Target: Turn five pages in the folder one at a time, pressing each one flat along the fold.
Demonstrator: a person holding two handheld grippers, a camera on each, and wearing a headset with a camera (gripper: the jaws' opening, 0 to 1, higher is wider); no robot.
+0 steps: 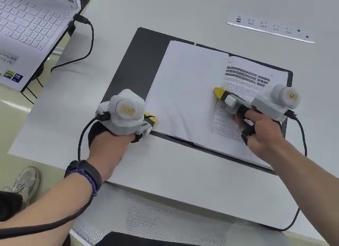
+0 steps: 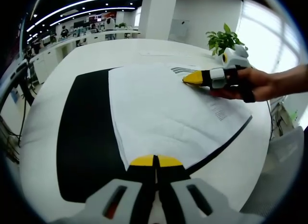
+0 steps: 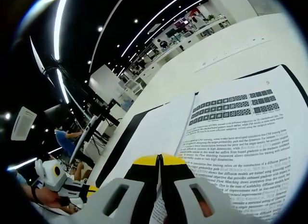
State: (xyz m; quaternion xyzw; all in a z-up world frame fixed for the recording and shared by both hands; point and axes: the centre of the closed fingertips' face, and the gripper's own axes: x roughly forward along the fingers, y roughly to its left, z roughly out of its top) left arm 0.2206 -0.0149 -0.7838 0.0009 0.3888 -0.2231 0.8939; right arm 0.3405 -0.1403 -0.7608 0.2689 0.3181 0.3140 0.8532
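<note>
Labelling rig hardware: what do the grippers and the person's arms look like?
Both the left gripper and right gripper have white-grey bodies, yellow-tipped black jaws and black cables. A black wristband and purple band circle the left wrist.

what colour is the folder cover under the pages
Black. The folder shows best in the head view.

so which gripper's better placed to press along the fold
Probably right: the right gripper sits shut at the fold, between the turned page and printed page. The left gripper is at the turned page's outer corner, away from it.
</note>
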